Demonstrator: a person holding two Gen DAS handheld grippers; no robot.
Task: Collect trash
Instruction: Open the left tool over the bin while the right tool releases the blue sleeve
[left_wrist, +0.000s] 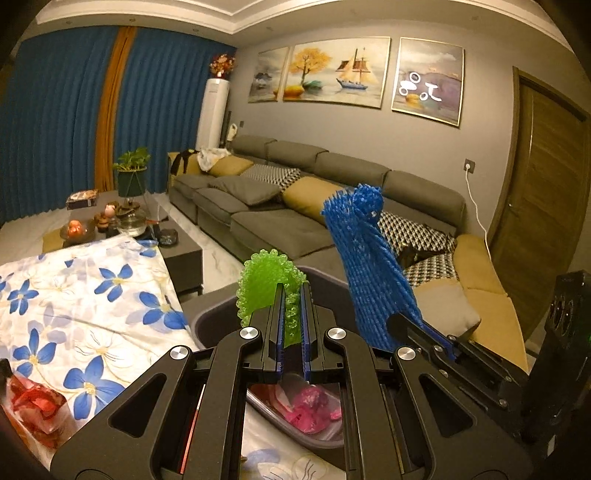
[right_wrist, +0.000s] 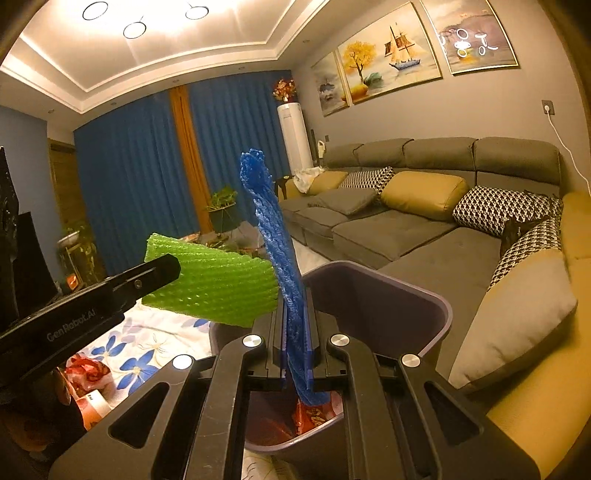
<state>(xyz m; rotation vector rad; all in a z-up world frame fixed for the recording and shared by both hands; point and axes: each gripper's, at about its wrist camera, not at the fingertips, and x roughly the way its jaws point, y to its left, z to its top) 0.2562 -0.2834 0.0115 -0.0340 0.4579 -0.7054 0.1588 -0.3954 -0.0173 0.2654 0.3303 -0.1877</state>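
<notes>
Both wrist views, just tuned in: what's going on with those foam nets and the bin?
A person is collecting trash with two handheld grippers. The left gripper is shut on a green foam net, and the right gripper is shut on a blue foam net. Both nets are held up over the open grey bin, not yet dropped. Red and pink wrappers already lie inside. Another red wrapper waits on the floral cloth.

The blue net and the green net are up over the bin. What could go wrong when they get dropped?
The blue foam net stands tall above the right gripper, so it might tip past the bin rim. The green foam net in the left gripper could land on the flowered cloth instead.
</notes>
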